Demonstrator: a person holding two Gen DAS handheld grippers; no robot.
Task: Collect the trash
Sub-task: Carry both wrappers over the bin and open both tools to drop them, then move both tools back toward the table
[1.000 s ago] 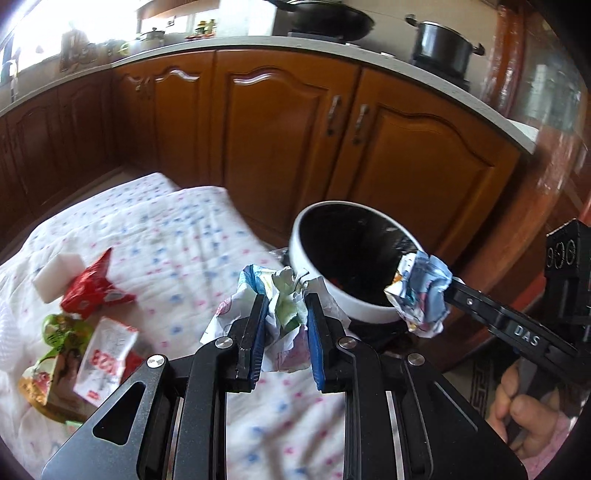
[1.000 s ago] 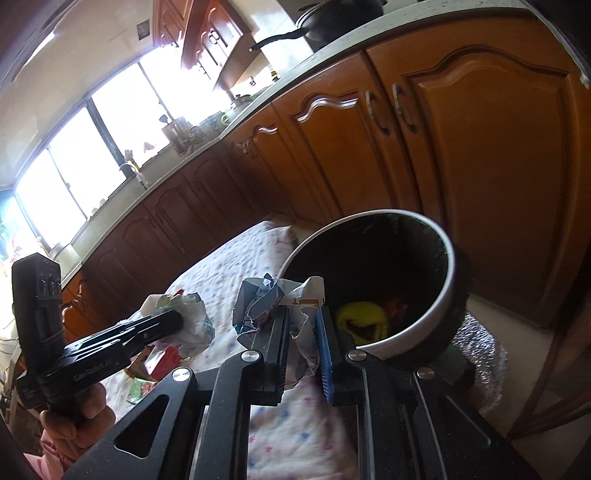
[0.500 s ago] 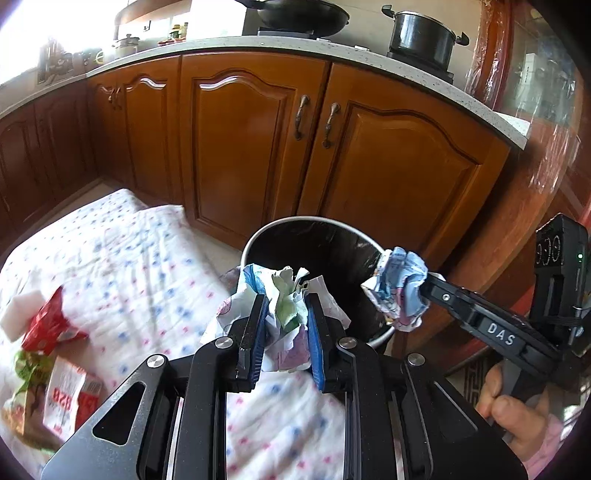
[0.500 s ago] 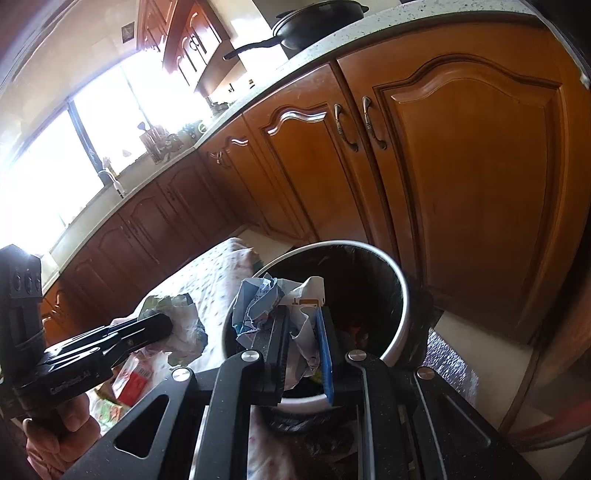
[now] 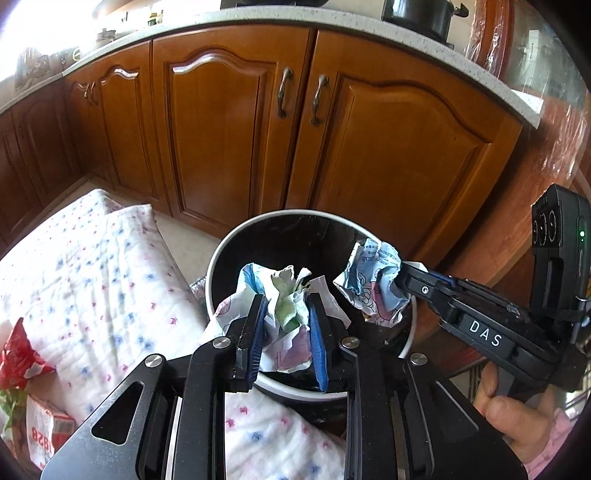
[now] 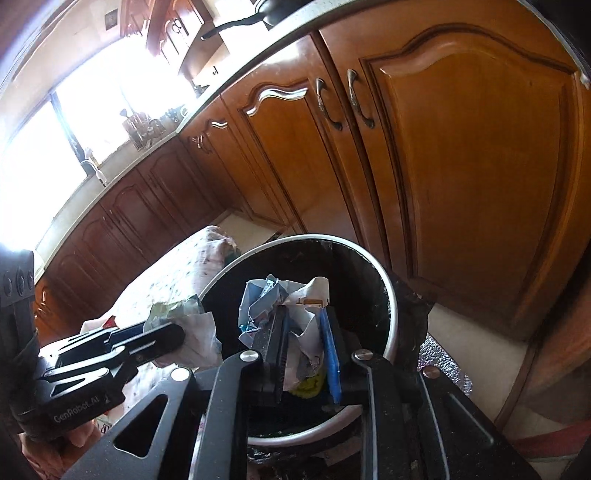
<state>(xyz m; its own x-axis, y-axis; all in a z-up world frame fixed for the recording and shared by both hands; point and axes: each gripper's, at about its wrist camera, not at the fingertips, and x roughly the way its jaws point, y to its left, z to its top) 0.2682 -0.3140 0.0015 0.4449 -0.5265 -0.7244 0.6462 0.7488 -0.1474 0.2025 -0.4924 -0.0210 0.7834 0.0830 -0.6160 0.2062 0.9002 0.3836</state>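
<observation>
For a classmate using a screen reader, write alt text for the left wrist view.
The left gripper, its fingers opening, has a crumpled wrapper between them over a round black-lined bin. Beside it the right gripper brings a blue-and-white wad over the same bin. Wooden cabinets stand behind; a dotted cloth with more litter lies left.

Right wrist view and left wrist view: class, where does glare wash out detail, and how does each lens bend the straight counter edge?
Right wrist view: the window is blown out white, erasing detail at upper left; the countertop edge bows in a curve. Left wrist view: glare only in the top left corner; the countertop arcs, and black vignetting rounds the corners.
</observation>
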